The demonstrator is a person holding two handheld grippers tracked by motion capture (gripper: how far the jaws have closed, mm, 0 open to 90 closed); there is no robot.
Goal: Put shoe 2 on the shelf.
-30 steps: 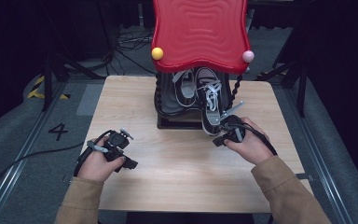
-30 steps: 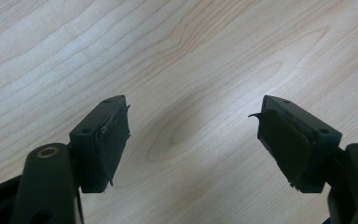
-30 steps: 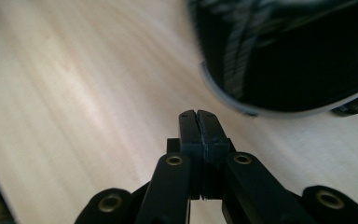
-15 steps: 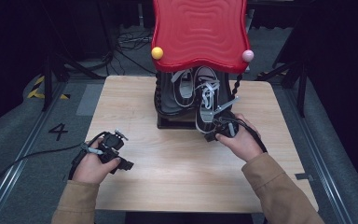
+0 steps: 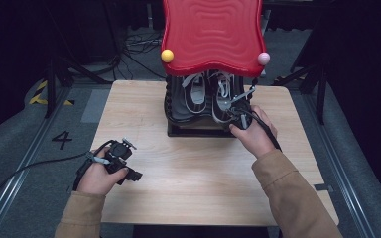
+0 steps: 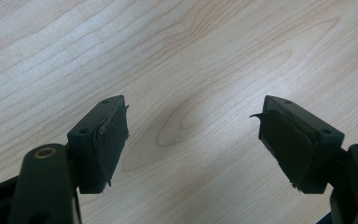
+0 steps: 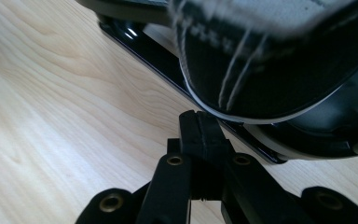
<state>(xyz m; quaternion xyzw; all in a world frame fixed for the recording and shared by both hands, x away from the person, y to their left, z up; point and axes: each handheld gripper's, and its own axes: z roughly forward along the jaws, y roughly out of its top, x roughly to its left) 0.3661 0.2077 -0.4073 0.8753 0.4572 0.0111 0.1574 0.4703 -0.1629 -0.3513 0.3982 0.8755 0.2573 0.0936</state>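
sleeves: we wear tan sleeves point(image 5: 287, 198) to the wrists | left gripper point(image 6: 191, 140): black, brass-ringed screws behind the jaws, worn dark pads point(image 6: 114, 140) peeling at their edges | right gripper point(image 7: 200, 128): black, brass-ringed screws at its linkage | cable point(image 5: 25, 171): black, trailing behind the left gripper

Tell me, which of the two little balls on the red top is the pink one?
The pink ball sits at the right front corner of the red top, above the hand reaching for the shoes. The ball at the left corner is yellow.
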